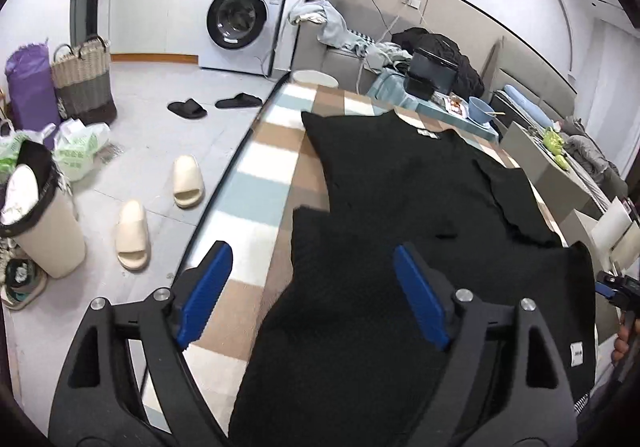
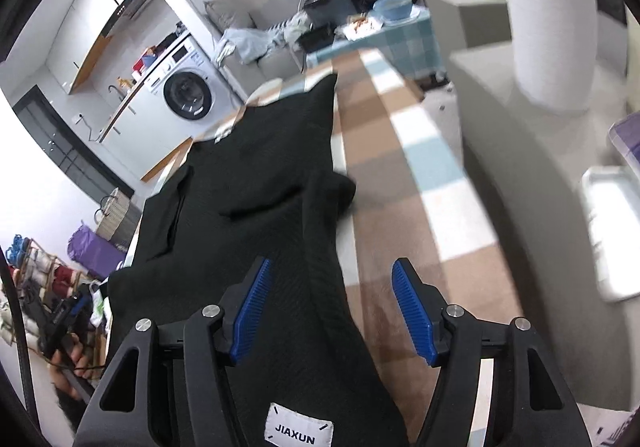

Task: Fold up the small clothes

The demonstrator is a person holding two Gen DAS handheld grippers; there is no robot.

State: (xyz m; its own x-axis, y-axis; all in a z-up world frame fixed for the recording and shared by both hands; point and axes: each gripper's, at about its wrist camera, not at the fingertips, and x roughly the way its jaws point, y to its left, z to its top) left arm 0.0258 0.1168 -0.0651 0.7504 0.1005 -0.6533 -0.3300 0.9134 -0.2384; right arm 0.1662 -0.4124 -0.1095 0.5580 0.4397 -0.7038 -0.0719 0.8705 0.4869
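Your left gripper point(image 1: 312, 295) and right gripper point(image 2: 332, 311) gape empty; sleeves of the top point(image 1: 400, 175) folded in, hem at six o'clock awaits.

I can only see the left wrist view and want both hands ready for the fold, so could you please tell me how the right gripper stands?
Observer: The right gripper is open, with nothing pinched between its blue pads.
Operator: Thank you. Where does the cloth's edge run there?
Observer: The black garment ends inside the gap: one finger is over cloth, the other over the bare checked cover.
Operator: Is there a landmark close to it?
Observer: A white tag reading JIAXUN lies on the garment, at the near end below the gripper.
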